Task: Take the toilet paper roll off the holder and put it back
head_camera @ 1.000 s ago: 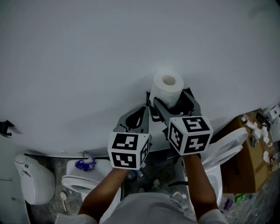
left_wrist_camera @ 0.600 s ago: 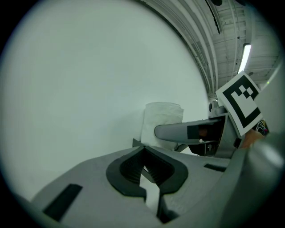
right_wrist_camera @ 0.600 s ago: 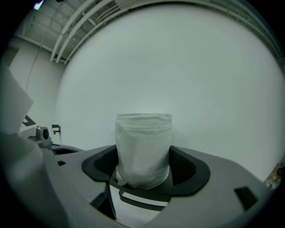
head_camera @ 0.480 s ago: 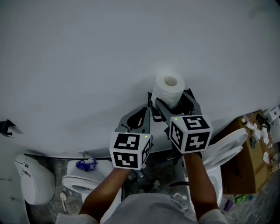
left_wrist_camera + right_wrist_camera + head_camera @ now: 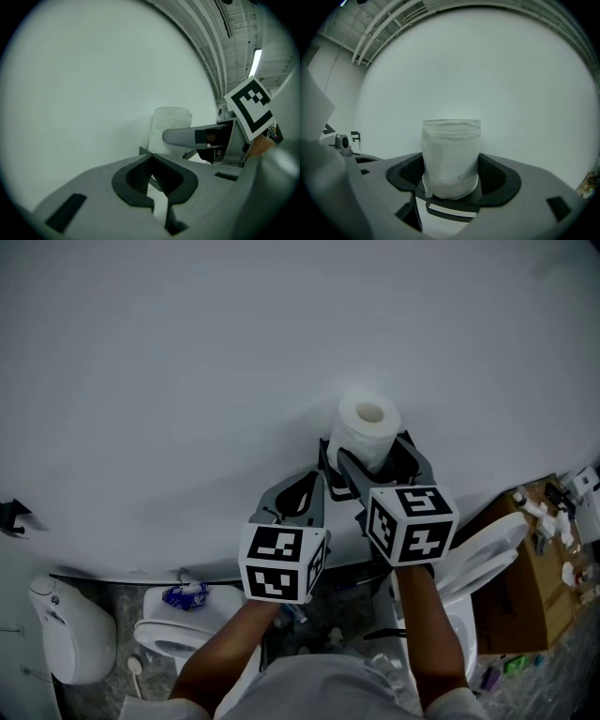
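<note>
**Roll clamped in my right gripper, close to the wall**

The toilet paper roll [image 5: 367, 430] stands upright, with its core hole facing my head camera. It is pinched between the two jaws of my right gripper [image 5: 371, 461], whose dark pads press against its sides. Behind the roll is the plain white wall [image 5: 234, 352], and I cannot tell whether the paper touches it. Just left of the roll and a little lower, my left gripper [image 5: 307, 491] has its jaws brought together on nothing, tips towards the wall. Well below and left of the roll is a toilet [image 5: 150, 634] with a small blue object [image 5: 183, 592] on it. Below and right of the roll are a raised toilet seat [image 5: 487, 554] and a cardboard box [image 5: 534, 582].
</note>
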A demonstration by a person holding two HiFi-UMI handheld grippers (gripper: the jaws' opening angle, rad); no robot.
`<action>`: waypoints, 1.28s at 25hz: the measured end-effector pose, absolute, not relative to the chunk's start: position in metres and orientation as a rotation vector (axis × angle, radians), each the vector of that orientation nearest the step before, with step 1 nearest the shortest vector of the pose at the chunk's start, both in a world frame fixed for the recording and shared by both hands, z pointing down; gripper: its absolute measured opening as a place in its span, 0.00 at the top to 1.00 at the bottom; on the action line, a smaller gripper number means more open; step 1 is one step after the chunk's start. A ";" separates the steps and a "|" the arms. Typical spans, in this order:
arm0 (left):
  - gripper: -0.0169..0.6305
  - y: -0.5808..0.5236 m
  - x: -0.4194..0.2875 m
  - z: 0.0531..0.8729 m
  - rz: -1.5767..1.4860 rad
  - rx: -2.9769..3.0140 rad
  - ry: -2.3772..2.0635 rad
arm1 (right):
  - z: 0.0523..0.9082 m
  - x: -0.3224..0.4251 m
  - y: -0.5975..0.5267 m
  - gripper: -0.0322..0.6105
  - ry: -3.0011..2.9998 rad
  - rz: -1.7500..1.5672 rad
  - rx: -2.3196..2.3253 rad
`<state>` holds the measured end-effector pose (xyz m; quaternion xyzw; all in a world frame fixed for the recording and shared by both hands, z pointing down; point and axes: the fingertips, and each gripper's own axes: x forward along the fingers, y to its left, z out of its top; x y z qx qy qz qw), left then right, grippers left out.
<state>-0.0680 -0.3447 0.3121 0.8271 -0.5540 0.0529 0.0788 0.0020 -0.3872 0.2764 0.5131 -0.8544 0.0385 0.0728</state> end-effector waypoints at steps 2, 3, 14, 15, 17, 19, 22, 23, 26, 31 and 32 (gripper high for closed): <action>0.97 -0.344 -0.068 0.311 0.156 2.484 -1.649 | 0.274 0.002 -0.386 0.40 -2.563 0.108 1.553; 0.97 -0.343 -0.068 0.311 0.154 2.488 -1.644 | 0.273 0.003 -0.384 0.40 -2.561 0.105 1.558; 0.97 -0.332 -0.064 0.308 0.146 2.535 -1.579 | 0.263 0.012 -0.365 0.40 -2.517 0.064 1.637; 0.97 -0.331 -0.062 0.308 0.146 2.539 -1.572 | 0.262 0.013 -0.363 0.40 -2.513 0.062 1.643; 0.97 -0.327 -0.060 0.308 0.145 2.549 -1.557 | 0.261 0.016 -0.357 0.40 -2.504 0.055 1.659; 0.97 -0.323 -0.056 0.307 0.144 2.562 -1.539 | 0.261 0.019 -0.351 0.40 -2.495 0.050 1.679; 0.97 -0.316 -0.051 0.307 0.142 2.581 -1.508 | 0.260 0.023 -0.341 0.40 -2.484 0.051 1.705; 0.97 -0.314 -0.050 0.307 0.141 2.587 -1.499 | 0.261 0.024 -0.338 0.40 -2.480 0.051 1.714; 0.97 -0.309 -0.047 0.307 0.141 2.598 -1.479 | 0.261 0.026 -0.329 0.40 -2.472 0.051 1.732; 0.97 -0.302 -0.040 0.305 0.130 2.612 -1.456 | 0.263 0.031 -0.316 0.40 -2.468 0.050 1.742; 0.97 -0.301 -0.038 0.304 0.126 2.615 -1.455 | 0.262 0.032 -0.313 0.40 -2.470 0.047 1.743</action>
